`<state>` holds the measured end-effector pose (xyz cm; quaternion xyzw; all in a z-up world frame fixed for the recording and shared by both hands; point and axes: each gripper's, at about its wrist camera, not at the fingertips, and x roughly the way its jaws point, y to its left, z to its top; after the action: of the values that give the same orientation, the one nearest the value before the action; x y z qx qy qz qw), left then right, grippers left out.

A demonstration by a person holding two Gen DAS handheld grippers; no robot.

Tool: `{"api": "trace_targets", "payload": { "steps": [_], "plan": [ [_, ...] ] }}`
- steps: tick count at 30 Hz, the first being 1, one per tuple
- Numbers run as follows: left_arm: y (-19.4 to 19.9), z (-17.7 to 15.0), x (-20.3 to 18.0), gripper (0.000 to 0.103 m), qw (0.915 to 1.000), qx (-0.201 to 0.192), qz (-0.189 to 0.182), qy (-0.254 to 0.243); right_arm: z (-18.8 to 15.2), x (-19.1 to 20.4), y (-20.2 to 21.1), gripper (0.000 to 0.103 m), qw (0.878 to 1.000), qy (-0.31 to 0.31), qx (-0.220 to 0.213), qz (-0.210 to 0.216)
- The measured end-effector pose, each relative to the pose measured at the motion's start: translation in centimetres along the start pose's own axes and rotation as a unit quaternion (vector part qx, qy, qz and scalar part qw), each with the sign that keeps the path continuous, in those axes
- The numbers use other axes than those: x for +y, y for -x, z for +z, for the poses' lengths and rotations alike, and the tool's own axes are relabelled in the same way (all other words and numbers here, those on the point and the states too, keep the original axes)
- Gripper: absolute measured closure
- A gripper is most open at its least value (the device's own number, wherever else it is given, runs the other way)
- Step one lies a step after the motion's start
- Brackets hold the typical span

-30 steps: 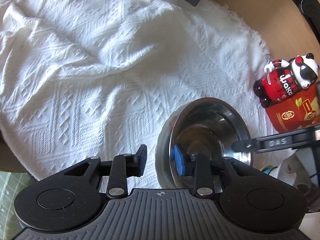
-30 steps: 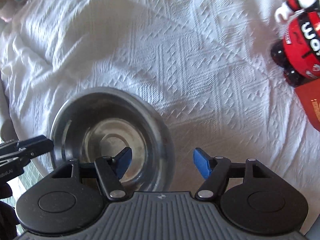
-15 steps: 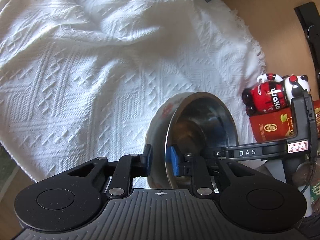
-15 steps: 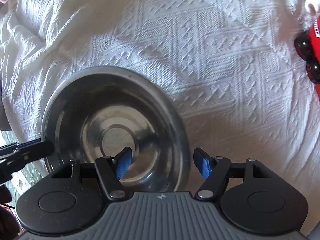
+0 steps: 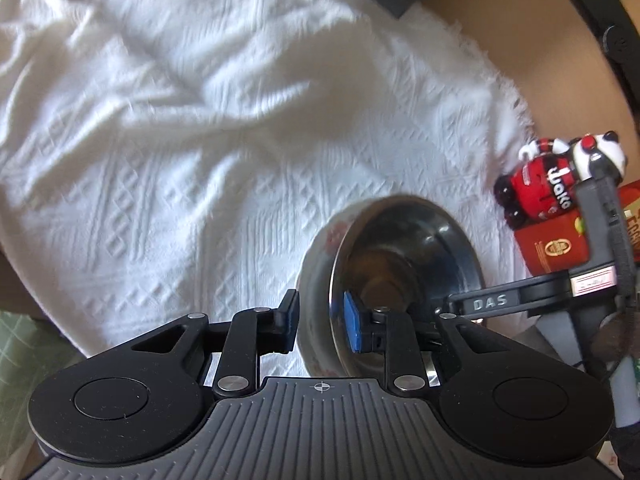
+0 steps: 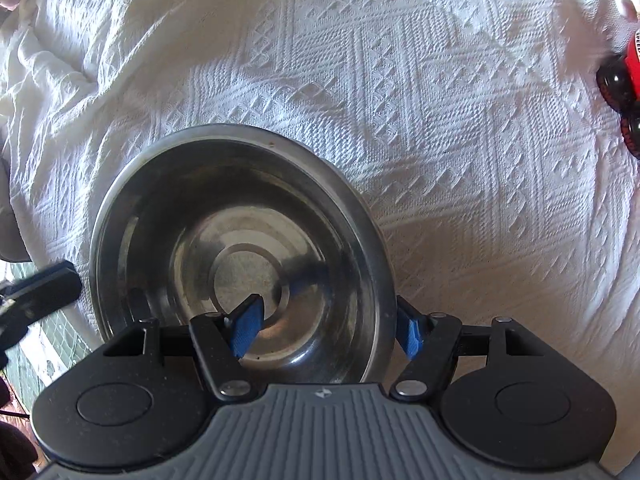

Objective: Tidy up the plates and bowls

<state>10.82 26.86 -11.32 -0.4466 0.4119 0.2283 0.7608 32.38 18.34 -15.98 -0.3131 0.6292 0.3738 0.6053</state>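
Observation:
A steel bowl (image 5: 416,248) sits nested in a white bowl with red flower prints (image 5: 320,256) on the white cloth. My left gripper (image 5: 320,324) is shut on the near rims of both bowls, one finger outside and the blue pad (image 5: 354,328) inside. In the right wrist view the steel bowl (image 6: 240,240) fills the lower left. My right gripper (image 6: 326,330) straddles the bowl's right rim, jaws apart, one pad (image 6: 246,330) inside and one (image 6: 410,334) outside. The right gripper also shows in the left wrist view (image 5: 496,304).
A textured white cloth (image 5: 200,120) covers the table. A red and black panda figure (image 5: 556,184) stands on a red box (image 5: 556,248) at the right edge, also seen in the right wrist view (image 6: 624,80). Bare wood tabletop (image 5: 520,40) lies beyond the cloth.
My left gripper closed on the bowls' rims and tilted them slightly. My right gripper moved in so its jaws now straddle the bowl's right rim.

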Motion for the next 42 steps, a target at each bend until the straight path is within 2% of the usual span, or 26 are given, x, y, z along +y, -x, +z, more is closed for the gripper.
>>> {"api": "trace_targets", "payload": {
  "steps": [2, 7, 10, 13, 15, 24, 30, 33, 37, 40, 42],
  "plan": [
    [-1.0, -0.1, 0.0, 0.064, 0.9999, 0.011, 0.010, 0.002, -0.1, -0.2, 0.3, 0.033, 1.000, -0.001, -0.002, 0.000],
    [-2.8, -0.5, -0.1, 0.052, 0.9992, 0.018, 0.035, -0.008, -0.5, -0.4, 0.6, 0.033, 1.000, -0.002, -0.004, 0.002],
    [-3.5, -0.8, -0.1, 0.052, 0.9991, 0.021, 0.035, -0.011, -0.4, -0.5, 0.4, 0.033, 1.000, -0.005, -0.001, 0.003],
    [-4.8, -0.9, 0.2, 0.057, 0.9990, 0.043, 0.016, 0.003, -0.2, -0.5, 0.2, 0.033, 1.000, -0.007, 0.001, 0.003],
    [-5.1, -0.8, 0.0, 0.058, 0.9991, 0.042, 0.001, 0.003, -0.1, -0.5, 0.1, 0.032, 1.000, -0.010, 0.002, 0.003],
    [-5.8, 1.2, 1.2, 0.058, 0.9965, 0.073, -0.030, 0.029, 0.6, 0.0, -0.1, 0.029, 0.999, -0.036, -0.003, -0.003],
    [-5.3, 3.2, 2.0, 0.061, 0.9985, 0.055, -0.001, 0.011, 1.6, 1.0, -0.3, 0.029, 0.999, -0.043, -0.007, 0.017],
    [-5.4, 3.7, 2.4, 0.067, 0.9978, 0.066, -0.003, 0.006, 1.8, 2.1, -0.5, 0.027, 0.999, -0.037, -0.011, 0.007],
    [-3.5, 3.9, 2.0, 0.068, 0.9984, 0.050, 0.000, -0.029, 1.7, 2.3, -0.1, 0.028, 0.998, -0.053, -0.023, 0.005],
    [-0.7, 4.4, 1.7, 0.068, 0.9982, 0.016, 0.002, -0.057, 0.8, 2.3, 1.9, 0.028, 0.996, -0.062, -0.060, -0.004],
    [1.4, 4.8, 1.3, 0.068, 0.9969, -0.018, 0.002, -0.077, 0.0, 2.5, 4.0, 0.028, 0.992, -0.070, -0.102, -0.014]
  ]
}}
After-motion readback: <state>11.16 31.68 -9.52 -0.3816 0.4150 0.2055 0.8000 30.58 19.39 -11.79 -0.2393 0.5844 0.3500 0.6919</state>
